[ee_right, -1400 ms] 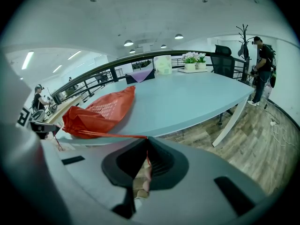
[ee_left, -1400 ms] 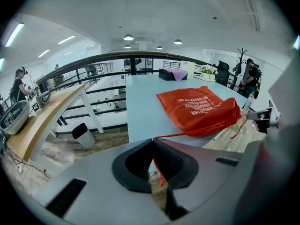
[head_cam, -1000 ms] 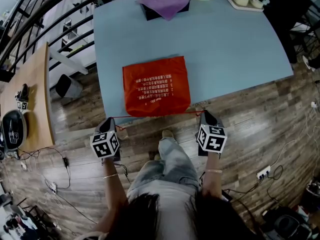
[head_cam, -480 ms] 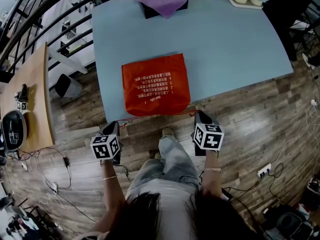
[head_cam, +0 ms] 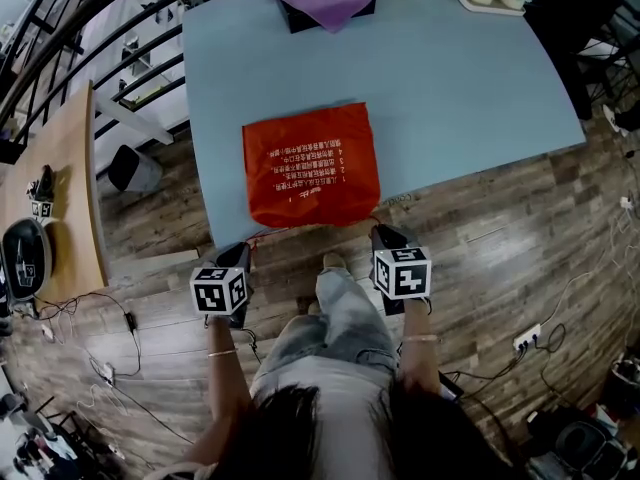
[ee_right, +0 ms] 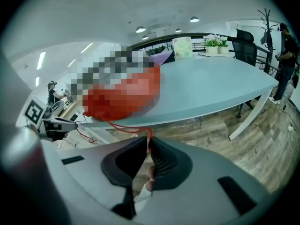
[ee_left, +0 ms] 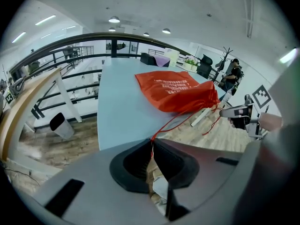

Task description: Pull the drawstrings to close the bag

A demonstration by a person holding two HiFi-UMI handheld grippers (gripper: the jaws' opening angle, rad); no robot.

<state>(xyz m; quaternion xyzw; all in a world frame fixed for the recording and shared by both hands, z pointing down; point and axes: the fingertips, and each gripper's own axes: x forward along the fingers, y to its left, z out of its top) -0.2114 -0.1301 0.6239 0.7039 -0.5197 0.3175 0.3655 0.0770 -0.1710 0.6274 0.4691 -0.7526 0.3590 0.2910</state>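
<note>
At the near edge of the bench [head_cam: 450,78], noted the red bag [head_cam: 311,165] lying flat, mouth side toward the person and just inside that edge. Found left tongs [ee_left: 151,142] pressed together on the left drawstring [ee_left: 176,121], pinched right at the tips. Found right tongs [ee_right: 148,139] likewise clamped on the right drawstring [ee_right: 126,124]. Traced each cord back to its own near corner of the bag, with a slight sag and not fully taut. Judged the mouth partly gathered, not yet cinched. For the pull: draw both cords at once, evenly, in opposite sideways directions along the line of the mouth, so that the two forces cancel and the bag stays put. Avoid pulling straight back toward the body, since nothing pins the bag and a one-way tug would likely drag it off the edge. Hold the pinch firm, as thin cord could slip between the pads. Take up the slack first, then stop once the fabric bunches tight. Pose: both tongs held off the bench, over the wooden floor [head_cam: 500,248], angled forward and steeply down toward the bag. Marker cubes up, one pair of tongs near each near corner, forearms flanking the knees.
</note>
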